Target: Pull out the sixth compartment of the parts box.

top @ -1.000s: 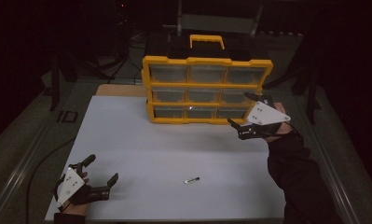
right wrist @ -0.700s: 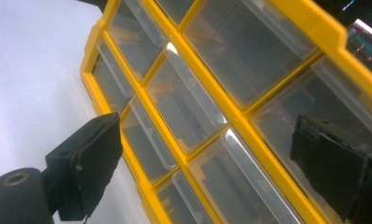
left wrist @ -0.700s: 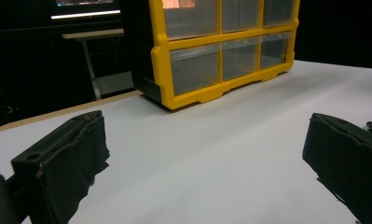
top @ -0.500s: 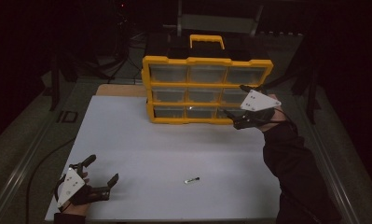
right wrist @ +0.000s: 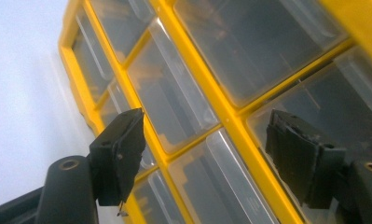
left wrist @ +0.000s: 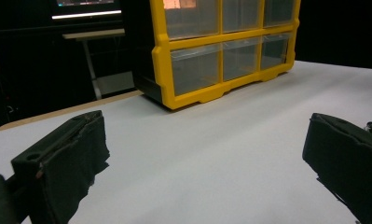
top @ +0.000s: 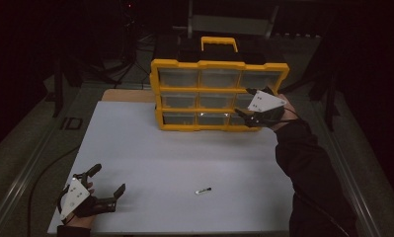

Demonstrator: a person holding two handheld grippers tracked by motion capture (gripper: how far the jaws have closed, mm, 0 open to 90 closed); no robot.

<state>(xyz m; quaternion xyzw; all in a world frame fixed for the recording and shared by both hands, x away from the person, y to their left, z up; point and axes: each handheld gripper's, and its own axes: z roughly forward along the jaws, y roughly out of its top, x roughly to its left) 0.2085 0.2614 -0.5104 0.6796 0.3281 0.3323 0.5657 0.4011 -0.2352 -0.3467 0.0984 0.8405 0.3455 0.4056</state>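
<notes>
A yellow drawer cabinet point(top: 204, 90) with clear drawers in three rows stands at the far middle of the white table point(top: 184, 148). My right gripper point(top: 244, 102) hovers at the front of its right column, around the middle and bottom drawers. In the right gripper view the jaws point(right wrist: 207, 135) have just been closing. They still stand apart, with a yellow divider point(right wrist: 221, 112) and drawer fronts behind the gap and no pad pressing on anything. My left gripper point(top: 109, 177) rests at the table's near left corner, its jaws point(left wrist: 207, 154) wide apart and empty. A small dark-and-white piece point(top: 203, 190) lies near the front.
A dark sleeve point(top: 308, 168) reaches in along the table's right edge. The cabinet has a yellow carry handle point(top: 219, 42) on top. Metal rails run along both sides of the table, and the surroundings are dark. In the left gripper view the cabinet point(left wrist: 161, 60) stands far ahead.
The right gripper has moved left and closer to the cabinet's front, and its jaws have narrowed. The left gripper and the small piece have stayed put.
</notes>
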